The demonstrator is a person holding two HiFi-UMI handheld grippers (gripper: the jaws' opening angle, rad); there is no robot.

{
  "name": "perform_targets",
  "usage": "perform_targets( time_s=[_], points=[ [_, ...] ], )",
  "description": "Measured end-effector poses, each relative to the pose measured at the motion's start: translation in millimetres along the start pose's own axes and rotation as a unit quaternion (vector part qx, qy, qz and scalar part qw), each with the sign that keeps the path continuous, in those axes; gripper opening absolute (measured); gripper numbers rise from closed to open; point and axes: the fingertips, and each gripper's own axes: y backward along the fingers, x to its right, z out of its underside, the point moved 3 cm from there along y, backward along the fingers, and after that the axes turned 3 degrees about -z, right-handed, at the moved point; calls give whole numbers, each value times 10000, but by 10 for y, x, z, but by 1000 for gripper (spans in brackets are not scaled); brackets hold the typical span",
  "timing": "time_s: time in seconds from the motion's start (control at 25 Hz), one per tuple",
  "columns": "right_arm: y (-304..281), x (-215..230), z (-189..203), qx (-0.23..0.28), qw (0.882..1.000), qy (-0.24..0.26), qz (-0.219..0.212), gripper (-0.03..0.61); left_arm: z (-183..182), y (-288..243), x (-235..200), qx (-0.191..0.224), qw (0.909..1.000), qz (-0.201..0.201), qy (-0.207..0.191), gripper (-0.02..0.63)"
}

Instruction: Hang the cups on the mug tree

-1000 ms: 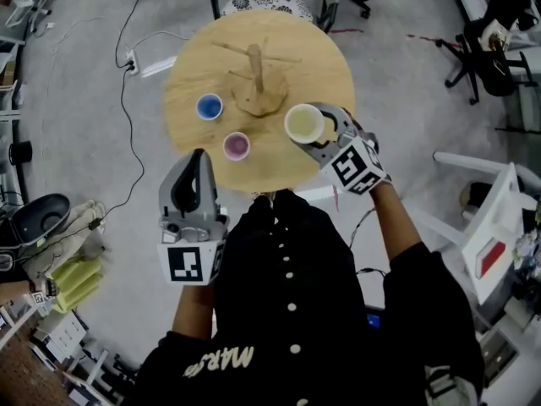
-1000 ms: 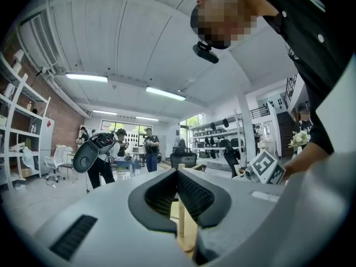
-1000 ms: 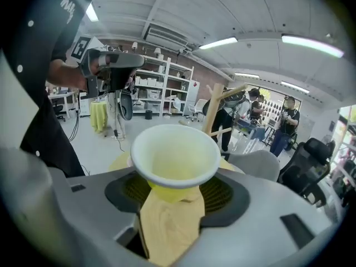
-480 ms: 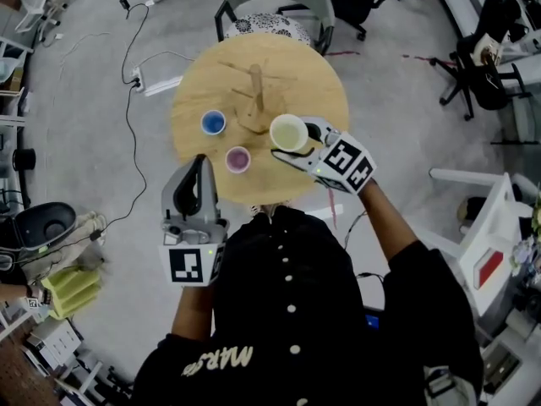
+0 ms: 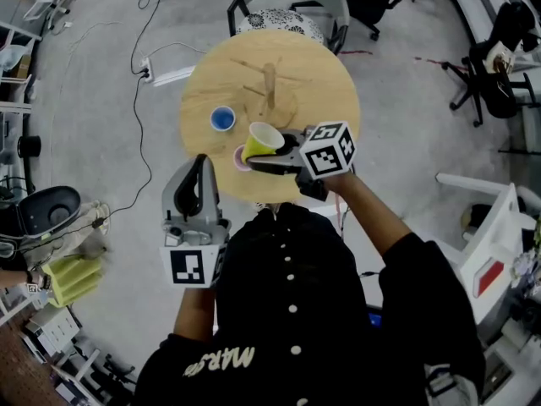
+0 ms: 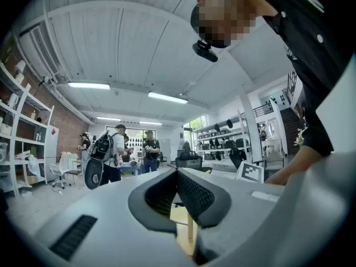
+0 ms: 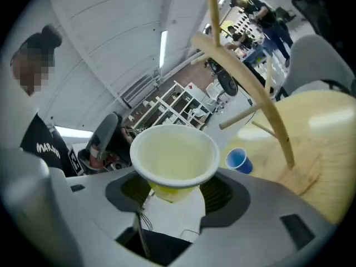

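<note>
The right gripper [image 7: 173, 192] clamps the yellow cup [image 7: 174, 159] in its jaws, tipped sideways near the mug tree [image 5: 270, 85]; the left gripper [image 6: 178, 172] hangs low, jaws pressed together.

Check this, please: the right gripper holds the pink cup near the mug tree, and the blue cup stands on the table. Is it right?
The colour is wrong: the right gripper holds the yellow cup, as the right gripper view shows. The rest is right.

free: right part of table [image 5: 331, 100] | blocked: mug tree [image 5: 270, 87] centre, blue cup [image 5: 223, 118] and pink cup [image 5: 239, 161] left
</note>
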Motion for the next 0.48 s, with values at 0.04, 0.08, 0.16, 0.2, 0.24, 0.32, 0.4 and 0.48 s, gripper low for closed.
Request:
perform_targets(
  time_s=[0.04, 0.08, 0.16, 0.2, 0.24, 0.32, 0.4, 0.48],
  points=[
    [-27, 6, -18, 49, 9997, -220, -112, 272, 12, -13, -8, -3, 10000, 2, -6, -5],
    [-52, 18, -35, 91, 9988, -428, -209, 272, 25, -27, -16, -5, 10000, 4, -16, -5],
    [-94, 54, -58, 147, 9962, -783, -360, 272, 50, -49, -22, -7, 10000, 4, -34, -5],
    [-108, 72, -73, 171, 9947, -922, -420, 272, 64, -56, -23, -19, 10000, 0, -35, -5],
    [-118, 87, -95, 200, 9933, -1038, -474, 272, 78, -64, -24, -35, 10000, -6, -29, -5],
    [-132, 104, -167, 279, 9908, -1189, -592, 272, 99, -85, -34, -64, 10000, -19, -10, -5],
    [-139, 114, -256, 372, 9888, -1260, -708, 270, 119, -108, -47, -86, 10000, -24, -2, -5],
    [-135, 161, -301, 452, 9857, -1439, -746, 270, 141, -136, -62, -95, 9999, -30, 7, -5]
  ],
)
